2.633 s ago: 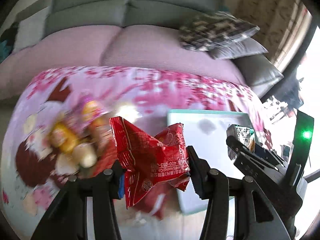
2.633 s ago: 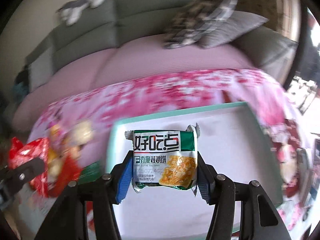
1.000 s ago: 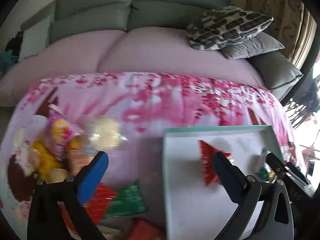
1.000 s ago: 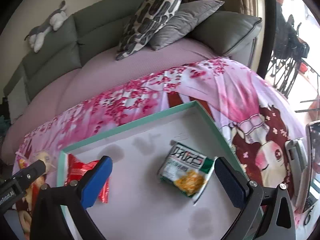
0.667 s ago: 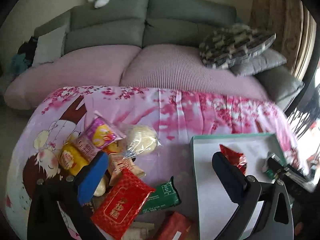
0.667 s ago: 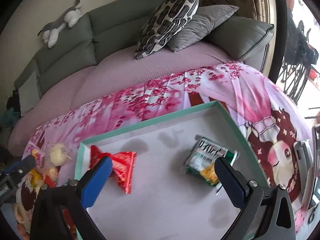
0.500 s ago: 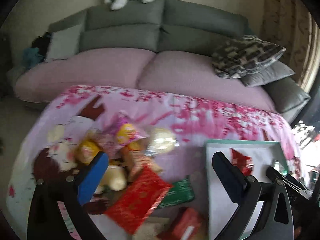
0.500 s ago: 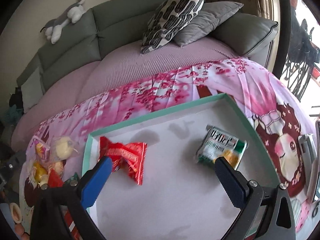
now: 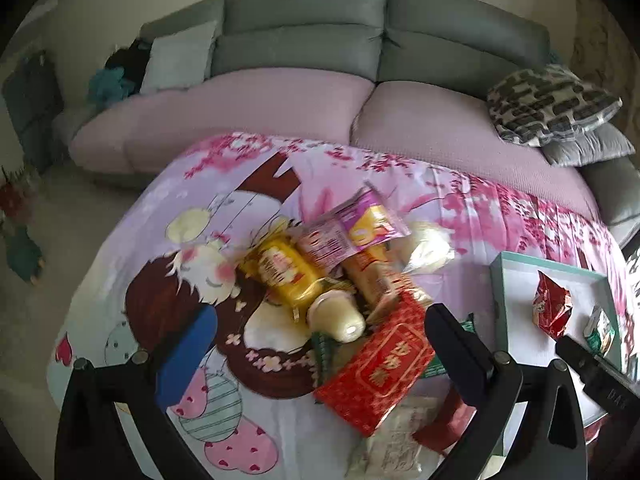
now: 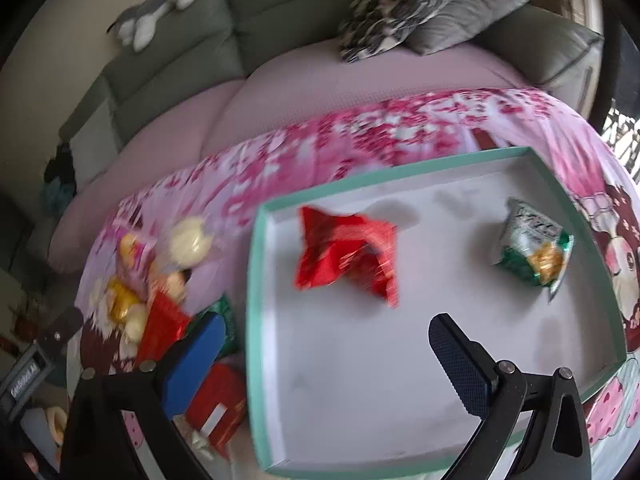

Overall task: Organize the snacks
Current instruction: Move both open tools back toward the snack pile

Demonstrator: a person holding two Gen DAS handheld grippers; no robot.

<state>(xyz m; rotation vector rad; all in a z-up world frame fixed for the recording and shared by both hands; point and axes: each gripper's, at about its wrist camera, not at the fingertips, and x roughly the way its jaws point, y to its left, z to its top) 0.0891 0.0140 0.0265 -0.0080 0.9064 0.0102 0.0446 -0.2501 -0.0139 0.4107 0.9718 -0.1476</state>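
Observation:
A teal-rimmed white tray (image 10: pixel 256 280) holds a crinkled red packet (image 10: pixel 344 252) and a green-and-white packet (image 10: pixel 532 248); both show in the left wrist view, red (image 9: pixel 550 304) and green (image 9: pixel 600 330). A pile of snacks lies left of the tray: a yellow packet (image 9: pixel 282 272), a purple-pink packet (image 9: pixel 352 228), a flat red packet (image 9: pixel 380 368) and a pale jelly cup (image 9: pixel 336 316). My left gripper (image 9: pixel 320 352) is open and empty over the pile. My right gripper (image 10: pixel 324 356) is open and empty over the tray's near left part.
The table wears a pink cartoon cloth (image 9: pixel 172 308). A grey sofa with pink seat covers (image 9: pixel 280 104) stands behind it, with patterned cushions (image 9: pixel 552 104) at its right. The floor drops off at the left (image 9: pixel 48 240).
Both grippers let their packets go into the tray and opened. The left gripper has since swung left over the snack pile; the right has shifted left toward the tray's left edge.

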